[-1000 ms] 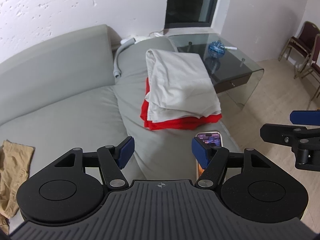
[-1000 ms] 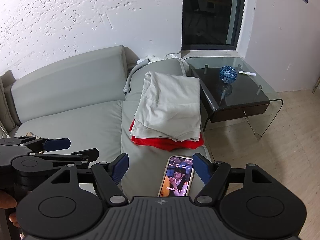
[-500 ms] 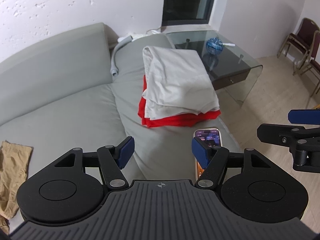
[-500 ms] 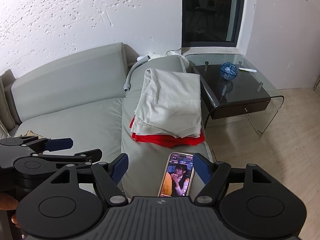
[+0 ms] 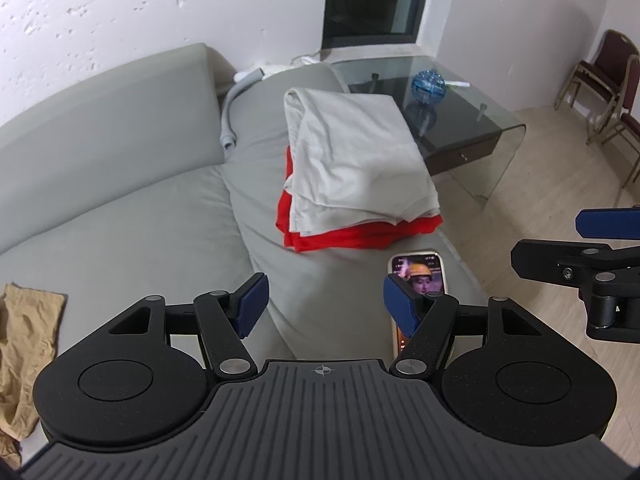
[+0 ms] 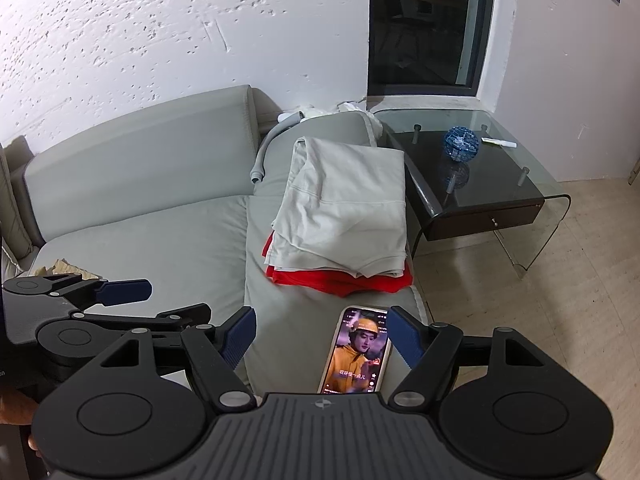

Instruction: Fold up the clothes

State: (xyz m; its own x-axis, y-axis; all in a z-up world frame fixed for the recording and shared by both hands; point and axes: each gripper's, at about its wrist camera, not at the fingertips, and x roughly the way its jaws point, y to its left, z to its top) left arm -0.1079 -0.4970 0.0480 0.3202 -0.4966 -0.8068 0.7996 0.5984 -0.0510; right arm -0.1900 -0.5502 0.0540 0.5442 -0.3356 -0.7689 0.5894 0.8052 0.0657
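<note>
A folded pale grey garment lies on a folded red garment on the grey sofa's chaise. The stack also shows in the right wrist view: grey garment on red garment. A crumpled tan garment lies on the sofa seat at far left, and its edge shows in the right wrist view. My left gripper is open and empty above the chaise. My right gripper is open and empty, to the right of the left one.
A lit phone lies on the chaise near its front end, also in the left wrist view. A glass side table with a blue ball stands right of the sofa. A grey hose lies by the backrest. Chairs stand far right.
Both grippers have drifted slightly back and up from the stack, which sits a little farther off now. Both stay open and empty. The clothes have not moved.
</note>
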